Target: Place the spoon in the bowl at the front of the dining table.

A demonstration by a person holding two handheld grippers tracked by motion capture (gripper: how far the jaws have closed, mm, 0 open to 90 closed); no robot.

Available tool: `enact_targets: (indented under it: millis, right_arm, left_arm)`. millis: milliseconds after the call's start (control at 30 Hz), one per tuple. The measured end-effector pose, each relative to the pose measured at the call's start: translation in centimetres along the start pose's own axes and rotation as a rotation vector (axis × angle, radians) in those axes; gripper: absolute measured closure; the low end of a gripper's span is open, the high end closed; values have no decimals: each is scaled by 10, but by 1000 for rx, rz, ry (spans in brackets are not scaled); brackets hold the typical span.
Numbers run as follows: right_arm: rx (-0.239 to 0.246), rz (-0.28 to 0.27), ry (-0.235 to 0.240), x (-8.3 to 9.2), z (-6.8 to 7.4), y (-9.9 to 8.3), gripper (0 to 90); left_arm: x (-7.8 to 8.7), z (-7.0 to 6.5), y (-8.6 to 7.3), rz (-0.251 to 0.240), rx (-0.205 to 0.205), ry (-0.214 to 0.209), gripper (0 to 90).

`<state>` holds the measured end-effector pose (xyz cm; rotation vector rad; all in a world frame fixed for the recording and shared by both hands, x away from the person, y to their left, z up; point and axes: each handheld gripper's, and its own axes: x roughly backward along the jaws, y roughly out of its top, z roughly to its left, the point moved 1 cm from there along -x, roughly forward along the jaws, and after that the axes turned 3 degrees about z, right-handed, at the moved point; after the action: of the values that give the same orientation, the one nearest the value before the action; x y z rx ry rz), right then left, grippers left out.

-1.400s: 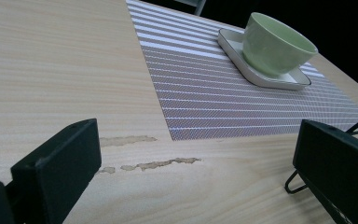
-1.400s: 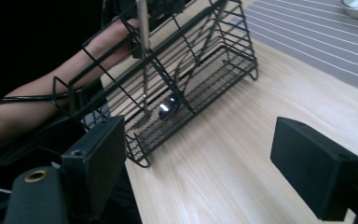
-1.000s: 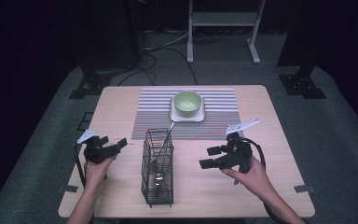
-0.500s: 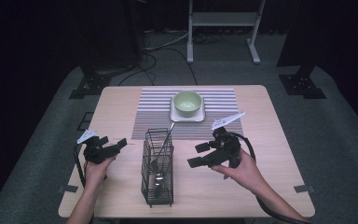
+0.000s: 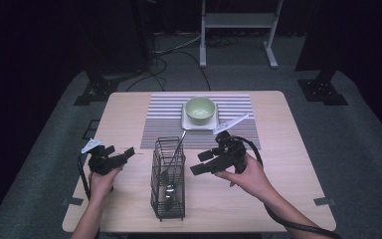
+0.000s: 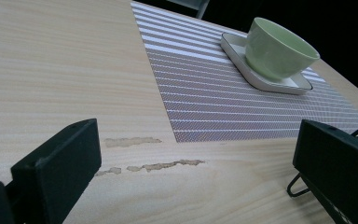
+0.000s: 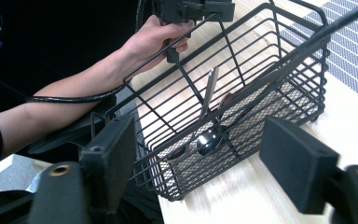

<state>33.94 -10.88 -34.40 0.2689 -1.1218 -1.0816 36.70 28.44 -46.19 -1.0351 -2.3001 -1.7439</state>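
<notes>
In the high view, the wire basket [image 5: 168, 181] stands at the near middle of the table [image 5: 288, 164], a spoon [image 5: 171, 167] leaning inside it. The right gripper [image 5: 205, 162] is held just right of it, jaws apart and empty; the left gripper [image 5: 127, 153] waits at the left. In the left gripper view, open jaws frame the striped mat [image 6: 214, 93] and green bowl [image 6: 279, 49]. In the right gripper view, the basket is faced by spread jaws; nothing has been grasped, so the spoon's removal seemingly remains.

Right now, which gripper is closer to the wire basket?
The right gripper: its open jaws point at the wire basket from close by. The left gripper sits farther off, over bare table.
</notes>
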Motion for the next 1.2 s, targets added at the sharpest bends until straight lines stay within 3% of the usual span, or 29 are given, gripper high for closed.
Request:
enact_targets:
  millis: [333, 933, 1200]
  right_arm:
    - [-39, 32, -8, -7, -2, 9, 352]
    - [-25, 57, -1, -20, -5, 23, 531]
    - [-44, 59, 12, -24, -9, 24, 626]
  left_arm:
    - [1, 2, 0, -1, 4, 4, 0]
    - [1, 0, 0, -2, 17, -5, 0]
    - [0, 0, 0, 0, 19, -7, 0]
